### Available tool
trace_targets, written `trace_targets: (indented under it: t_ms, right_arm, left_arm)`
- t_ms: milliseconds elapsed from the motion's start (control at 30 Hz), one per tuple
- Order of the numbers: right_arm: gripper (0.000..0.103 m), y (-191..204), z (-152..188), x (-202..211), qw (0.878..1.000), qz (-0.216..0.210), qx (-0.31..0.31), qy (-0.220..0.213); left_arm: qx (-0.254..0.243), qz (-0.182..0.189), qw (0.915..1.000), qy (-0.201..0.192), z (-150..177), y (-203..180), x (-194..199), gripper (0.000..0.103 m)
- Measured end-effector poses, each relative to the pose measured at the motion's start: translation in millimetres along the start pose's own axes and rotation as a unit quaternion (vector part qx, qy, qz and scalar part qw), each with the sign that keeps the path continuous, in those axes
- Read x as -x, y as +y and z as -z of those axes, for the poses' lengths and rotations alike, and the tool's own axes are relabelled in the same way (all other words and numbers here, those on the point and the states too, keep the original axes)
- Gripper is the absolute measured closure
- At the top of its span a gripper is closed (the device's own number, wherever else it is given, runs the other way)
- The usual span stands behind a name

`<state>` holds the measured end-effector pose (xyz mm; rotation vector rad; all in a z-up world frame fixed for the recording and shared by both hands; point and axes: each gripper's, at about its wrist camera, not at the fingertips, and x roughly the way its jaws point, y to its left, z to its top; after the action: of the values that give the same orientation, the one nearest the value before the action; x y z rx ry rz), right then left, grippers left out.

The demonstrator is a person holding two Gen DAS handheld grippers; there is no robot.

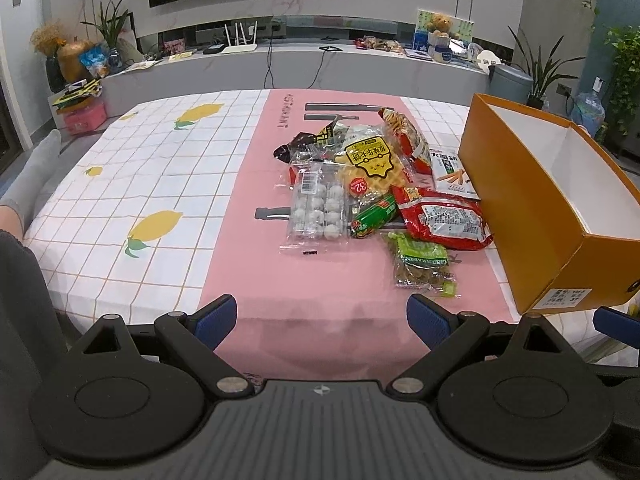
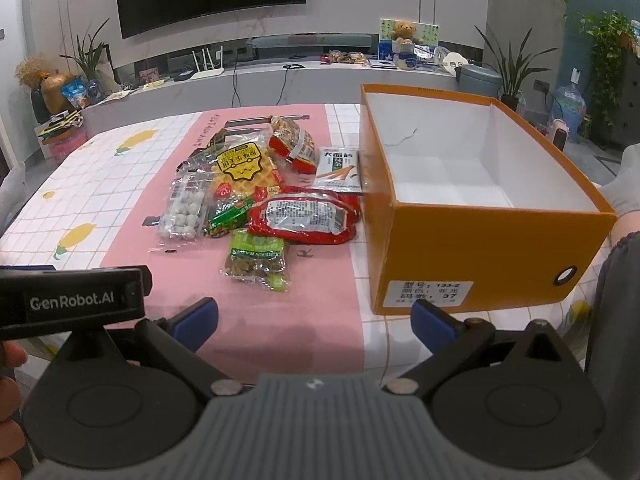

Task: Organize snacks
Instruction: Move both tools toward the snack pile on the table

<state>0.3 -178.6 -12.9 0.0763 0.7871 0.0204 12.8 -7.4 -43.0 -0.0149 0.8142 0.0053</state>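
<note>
A heap of snack packs lies on the pink strip of the tablecloth: a clear pack of white balls (image 1: 318, 208) (image 2: 186, 208), a yellow waffle pack (image 1: 372, 164) (image 2: 240, 170), a green stick pack (image 1: 374, 218) (image 2: 230, 218), a big red bag (image 1: 440, 220) (image 2: 306, 216), a green raisin pack (image 1: 422, 262) (image 2: 256, 260) and a white strip-snack pack (image 1: 450, 172) (image 2: 338, 170). An orange box (image 1: 532, 208) (image 2: 472, 248) with a bare white inside stands right of the heap. My left gripper (image 1: 320, 320) and right gripper (image 2: 314, 322) hover open over the near table edge, holding nothing.
The table (image 1: 140, 168) wears a white checked cloth with lemon prints. Behind it runs a low TV bench (image 1: 280, 64) with a router, cables, plants and a teddy bear. A person's legs and socked feet (image 1: 32, 176) (image 2: 624, 184) flank the table. A hand (image 2: 10, 392) holds the left gripper's body (image 2: 72, 300).
</note>
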Motion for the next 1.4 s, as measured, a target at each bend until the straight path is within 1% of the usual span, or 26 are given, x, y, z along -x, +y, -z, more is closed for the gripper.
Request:
trace_targets:
  t_ms: [833, 1033, 1300, 1400]
  right_arm:
    - [0.003, 3.4, 3.1, -3.2, 1.0, -0.003, 0.01, 0.0]
    - [0.003, 6.3, 3.9, -1.3, 1.0, -0.014, 0.011, -0.01]
    - [0.003, 8.1, 5.5, -5.2, 1.0, -0.006, 0.02, -0.003]
    - [0.003, 8.7, 6.0, -4.6, 1.0, -0.006, 0.02, -0.008]
  left_arm:
    - [0.0, -0.008, 0.9998, 0.019, 1.9, 1.8, -8.5, 0.0]
    - [0.003, -0.012, 0.9997, 0.022, 1.6, 4.6, -10.5, 0.0]
    - [-0.001, -0.013, 0.9994, 0.033, 4.1, 3.7, -15.4, 0.0]
    - [0.003, -0.01, 0.9994, 0.034, 3.9, 5.9, -14.6, 0.0]
